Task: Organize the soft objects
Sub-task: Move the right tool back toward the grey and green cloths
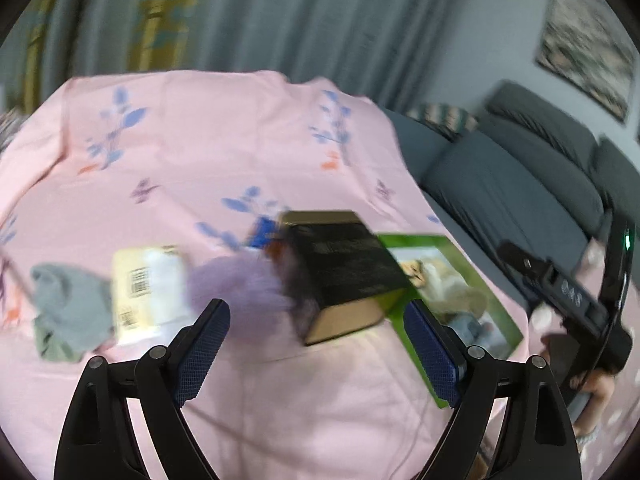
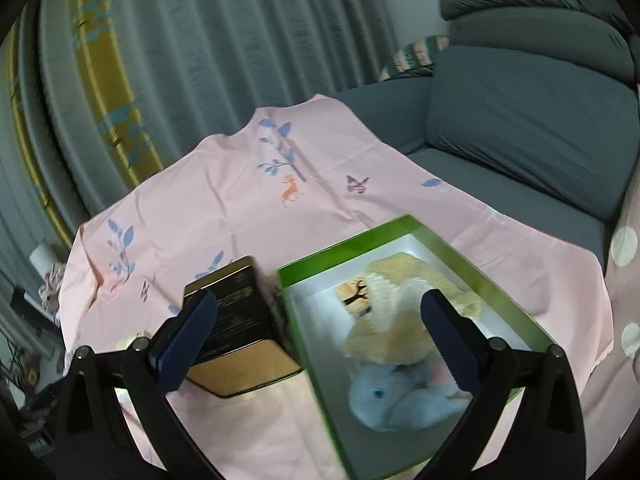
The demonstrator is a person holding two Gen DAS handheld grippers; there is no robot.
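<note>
A green box [image 2: 404,226] with a white inside lies on the pink cloth and holds a cream plush toy [image 2: 392,332] and a light blue plush toy [image 2: 400,400]. My right gripper [image 2: 320,334] is open and empty just above the box. The box also shows in the left wrist view [image 1: 416,240]. My left gripper [image 1: 316,344] is open and empty, near a purple fluffy toy [image 1: 236,284]. A grey-green soft cloth item [image 1: 68,312] lies at the left. The view is blurred.
A black and gold box [image 1: 344,272] stands beside the green box, also in the right wrist view [image 2: 240,332]. A cream packet with barcodes [image 1: 148,292] and a blue item [image 1: 262,232] lie on the cloth. A grey sofa [image 2: 520,120] stands at the right.
</note>
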